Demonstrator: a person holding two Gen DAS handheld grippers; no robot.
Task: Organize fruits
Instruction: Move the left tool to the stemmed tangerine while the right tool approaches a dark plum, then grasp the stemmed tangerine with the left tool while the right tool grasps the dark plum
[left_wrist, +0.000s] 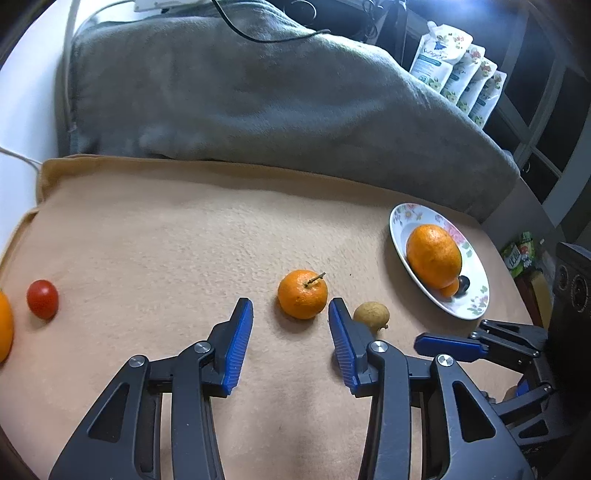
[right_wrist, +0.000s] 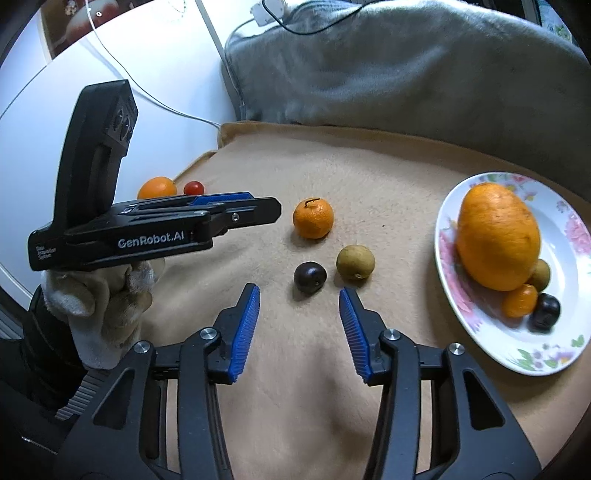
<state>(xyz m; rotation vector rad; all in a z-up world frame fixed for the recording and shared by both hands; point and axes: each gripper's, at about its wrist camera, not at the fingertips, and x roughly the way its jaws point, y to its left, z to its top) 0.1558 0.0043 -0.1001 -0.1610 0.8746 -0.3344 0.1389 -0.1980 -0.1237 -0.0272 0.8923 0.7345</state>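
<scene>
A stemmed mandarin (left_wrist: 302, 299) (right_wrist: 313, 218) lies on the tan blanket just beyond my open, empty left gripper (left_wrist: 290, 310). A tan round fruit (left_wrist: 371, 315) (right_wrist: 355, 262) sits by its right finger. A dark plum (right_wrist: 310, 277) lies just ahead of my open, empty right gripper (right_wrist: 299, 295). A floral plate (left_wrist: 399, 229) (right_wrist: 447, 236) at the right holds a large orange (left_wrist: 433, 256) (right_wrist: 496, 236), a small orange fruit (right_wrist: 519, 301), a dark plum (right_wrist: 544, 312) and a tan fruit (right_wrist: 541, 275). A cherry tomato (left_wrist: 42, 298) (right_wrist: 194, 187) and another orange (left_wrist: 4, 328) (right_wrist: 157, 187) lie far left.
A grey blanket (left_wrist: 240, 92) is heaped behind the tan blanket (left_wrist: 166, 240). Refill pouches (left_wrist: 458, 70) stand at the back right. A black cable (left_wrist: 258, 33) crosses the grey blanket, and a white cable (right_wrist: 159, 99) runs along the white surface on the left.
</scene>
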